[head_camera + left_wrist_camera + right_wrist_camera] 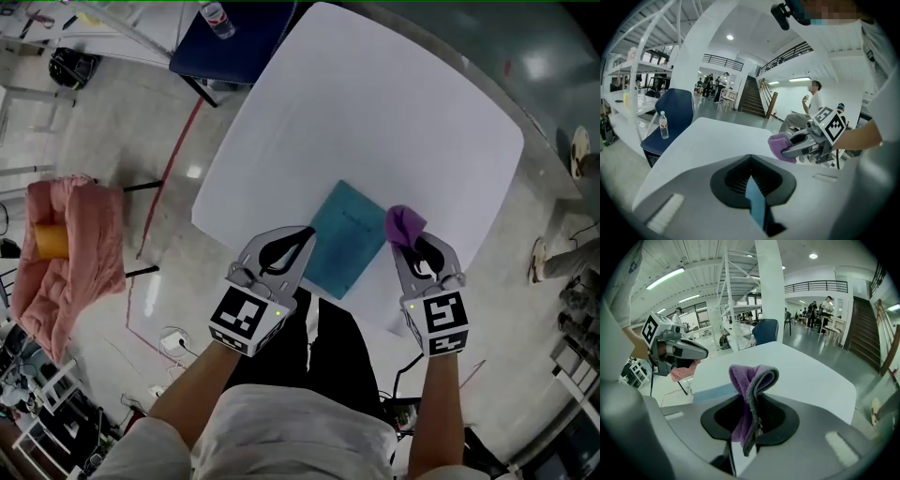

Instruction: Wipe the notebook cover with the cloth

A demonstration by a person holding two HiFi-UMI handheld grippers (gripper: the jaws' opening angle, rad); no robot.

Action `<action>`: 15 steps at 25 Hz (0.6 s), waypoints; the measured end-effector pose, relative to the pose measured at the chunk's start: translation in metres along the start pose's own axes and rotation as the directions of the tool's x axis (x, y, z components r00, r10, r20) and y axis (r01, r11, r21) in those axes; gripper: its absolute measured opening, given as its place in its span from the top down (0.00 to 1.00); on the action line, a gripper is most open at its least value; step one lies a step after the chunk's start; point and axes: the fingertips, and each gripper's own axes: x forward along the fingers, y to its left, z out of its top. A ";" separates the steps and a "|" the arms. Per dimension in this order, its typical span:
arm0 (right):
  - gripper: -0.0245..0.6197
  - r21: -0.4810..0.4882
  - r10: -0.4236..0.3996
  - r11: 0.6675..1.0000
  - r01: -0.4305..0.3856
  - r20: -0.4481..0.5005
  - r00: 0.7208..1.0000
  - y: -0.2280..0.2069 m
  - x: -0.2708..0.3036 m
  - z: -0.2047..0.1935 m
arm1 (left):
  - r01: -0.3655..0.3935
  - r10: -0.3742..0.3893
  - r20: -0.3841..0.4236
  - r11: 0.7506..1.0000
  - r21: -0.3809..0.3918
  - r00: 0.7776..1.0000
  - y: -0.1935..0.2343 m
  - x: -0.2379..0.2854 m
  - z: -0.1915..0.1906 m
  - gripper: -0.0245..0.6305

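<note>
A teal notebook (349,234) lies near the front edge of the white table (375,112). My left gripper (307,236) is shut on the notebook's left edge; in the left gripper view a thin teal sliver of the notebook (754,204) sits between the jaws. My right gripper (412,244) is shut on a purple cloth (404,223), held just right of the notebook's far right corner. The right gripper view shows the cloth (751,385) folded over above the jaws, with the notebook (712,392) pale blue behind it. Whether the cloth touches the cover, I cannot tell.
A dark blue chair (239,37) with a water bottle (217,19) on it stands at the table's far left. Pink fabric (80,253) drapes over a seat on the left. A person's feet (562,258) are at the right. A person (811,105) sits beyond the table.
</note>
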 end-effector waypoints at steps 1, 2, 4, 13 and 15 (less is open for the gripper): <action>0.79 -0.005 0.002 1.000 -0.002 -0.003 1.000 0.000 0.004 0.000 | -0.005 0.005 -0.002 1.000 -0.001 1.000 0.002 0.001 -0.003 0.96; 0.79 -0.010 0.004 1.000 -0.004 -0.006 1.000 0.001 0.009 0.000 | -0.008 0.008 -0.004 1.000 -0.005 1.000 0.005 0.003 -0.007 0.96; 0.79 -0.023 0.008 1.000 -0.009 -0.019 1.000 0.002 0.017 -0.003 | -0.014 0.014 -0.008 1.000 -0.017 1.000 0.008 0.004 -0.013 0.96; 0.79 -0.070 0.021 0.997 -0.027 -0.084 0.996 0.003 0.042 -0.017 | -0.010 0.009 -0.022 0.999 -0.045 1.000 0.010 0.006 -0.033 0.96; 0.79 -0.083 0.022 0.996 -0.030 -0.099 0.995 0.003 0.047 -0.019 | -0.011 0.009 -0.025 0.999 -0.048 1.000 0.010 0.006 -0.036 0.96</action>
